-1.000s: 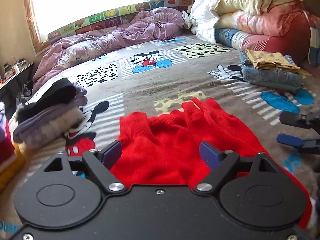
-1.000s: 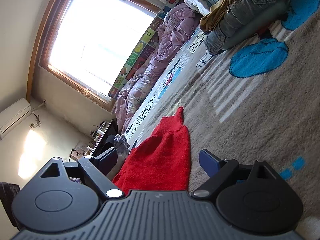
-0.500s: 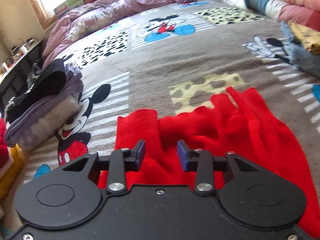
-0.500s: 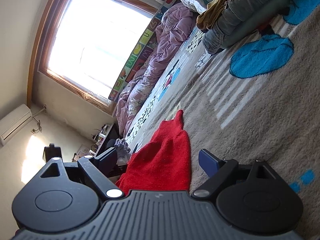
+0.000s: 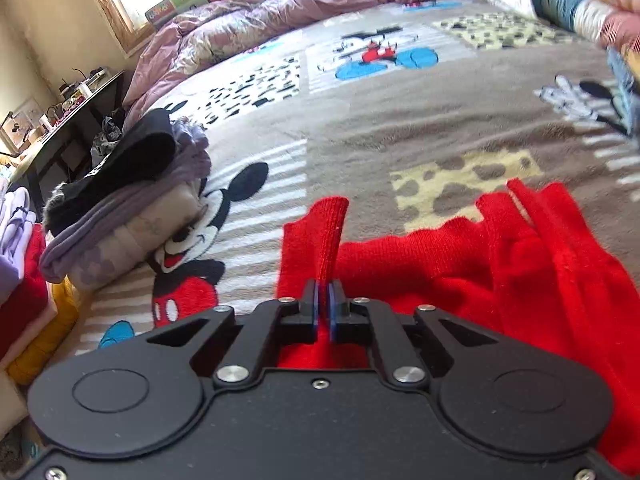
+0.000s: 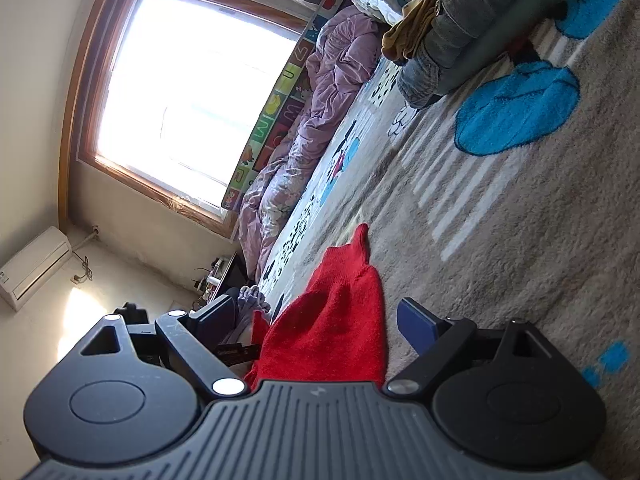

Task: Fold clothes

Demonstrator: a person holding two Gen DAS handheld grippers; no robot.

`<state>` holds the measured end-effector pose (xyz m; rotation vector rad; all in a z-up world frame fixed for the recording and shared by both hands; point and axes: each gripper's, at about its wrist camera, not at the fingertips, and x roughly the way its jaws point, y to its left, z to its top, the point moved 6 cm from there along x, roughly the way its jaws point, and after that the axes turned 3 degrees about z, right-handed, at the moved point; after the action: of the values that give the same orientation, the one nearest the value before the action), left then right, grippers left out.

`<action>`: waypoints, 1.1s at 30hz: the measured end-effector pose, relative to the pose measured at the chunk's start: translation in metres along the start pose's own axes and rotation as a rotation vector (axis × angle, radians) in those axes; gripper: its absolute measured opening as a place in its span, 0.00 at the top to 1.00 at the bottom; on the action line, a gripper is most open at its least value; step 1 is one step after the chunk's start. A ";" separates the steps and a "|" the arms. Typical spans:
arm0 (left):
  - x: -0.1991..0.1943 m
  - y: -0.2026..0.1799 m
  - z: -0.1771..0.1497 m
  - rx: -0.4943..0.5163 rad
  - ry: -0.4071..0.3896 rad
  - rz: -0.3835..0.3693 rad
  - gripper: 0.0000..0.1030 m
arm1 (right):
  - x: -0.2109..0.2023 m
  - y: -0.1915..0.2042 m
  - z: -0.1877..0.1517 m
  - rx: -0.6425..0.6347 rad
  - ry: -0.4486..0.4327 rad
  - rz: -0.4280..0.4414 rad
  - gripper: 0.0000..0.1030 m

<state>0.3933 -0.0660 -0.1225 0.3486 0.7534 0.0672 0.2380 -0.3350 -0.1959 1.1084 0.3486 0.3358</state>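
Here, the left hand-held gripper (image 5: 323, 300) is clenched on a pinch of the red sweater (image 5: 460, 264), its two blue-lined jaws pressed together over a ridge of knit that stands up just ahead of them. The pinched part looks like the end of a sleeve or a corner at the garment's left edge; which of the two cannot be told from the left wrist view. From that grip the rest of the sweater spreads to the right and slightly away across the cartoon-print blanket (image 5: 420, 128) on the bed, its long axis running roughly across the view. The right hand-held gripper (image 6: 316, 322) is released, jaws standing wide, with the sweater lying between and ahead of them but not pressed by either pad. Seen from that side, the garment stretches forward along the line of the fingers, narrowing to a point at its far end. So the left hand is already on the cloth and the right is near but idle; the fold probably turns on carrying the gripped left edge over toward the right-hand bulk. Farther out, a stack of folded clothes (image 5: 120, 208) sits left of the sweater, and a purple quilt (image 5: 280, 20) lies bunched under the window (image 6: 192, 92).
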 end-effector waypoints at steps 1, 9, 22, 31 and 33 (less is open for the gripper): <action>-0.007 0.007 0.000 -0.017 -0.014 -0.011 0.96 | -0.001 0.000 0.001 0.004 -0.002 0.000 0.15; -0.067 0.064 0.002 -0.119 -0.130 -0.066 0.96 | -0.003 -0.001 0.000 0.022 -0.013 -0.005 0.15; -0.119 0.149 -0.025 -0.189 -0.229 -0.121 0.96 | -0.003 0.000 -0.007 -0.018 -0.013 -0.039 0.15; -0.120 0.201 -0.066 -0.229 -0.221 -0.144 0.96 | 0.003 0.006 -0.016 -0.116 0.013 -0.087 0.15; -0.118 0.210 -0.076 -0.241 -0.213 -0.150 0.96 | 0.005 0.007 -0.018 -0.140 0.018 -0.099 0.15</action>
<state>0.2692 0.1315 -0.0263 0.0668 0.5512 -0.0209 0.2336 -0.3154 -0.1972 0.9481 0.3888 0.2787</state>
